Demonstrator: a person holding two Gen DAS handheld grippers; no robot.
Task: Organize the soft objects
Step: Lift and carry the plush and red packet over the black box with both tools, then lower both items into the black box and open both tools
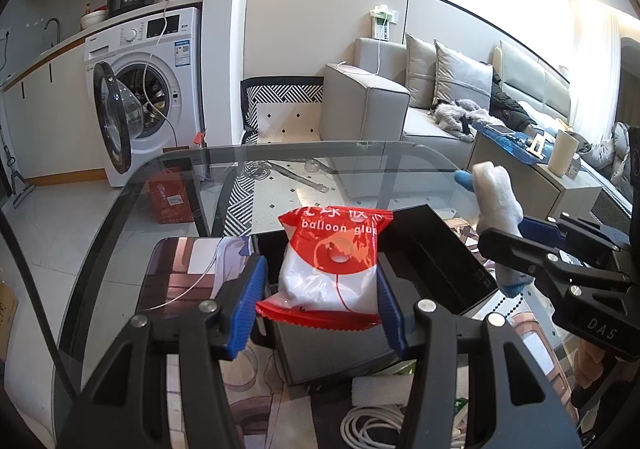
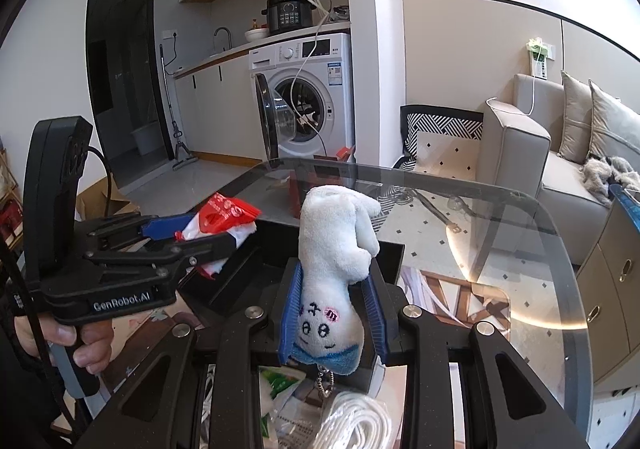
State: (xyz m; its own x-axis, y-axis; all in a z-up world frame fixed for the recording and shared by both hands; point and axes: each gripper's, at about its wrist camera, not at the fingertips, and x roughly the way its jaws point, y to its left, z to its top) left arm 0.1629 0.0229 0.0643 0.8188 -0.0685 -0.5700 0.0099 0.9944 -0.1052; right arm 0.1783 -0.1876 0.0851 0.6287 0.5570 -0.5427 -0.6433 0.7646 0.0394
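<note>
A glass table with a dark rim and rounded corners carries an open black box, a printed mat, a coiled white cord and a green-and-white packet

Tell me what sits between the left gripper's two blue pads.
The red-and-white balloon glue packet, pinched between the left gripper's pads; the left wrist view shows it best.
</note>
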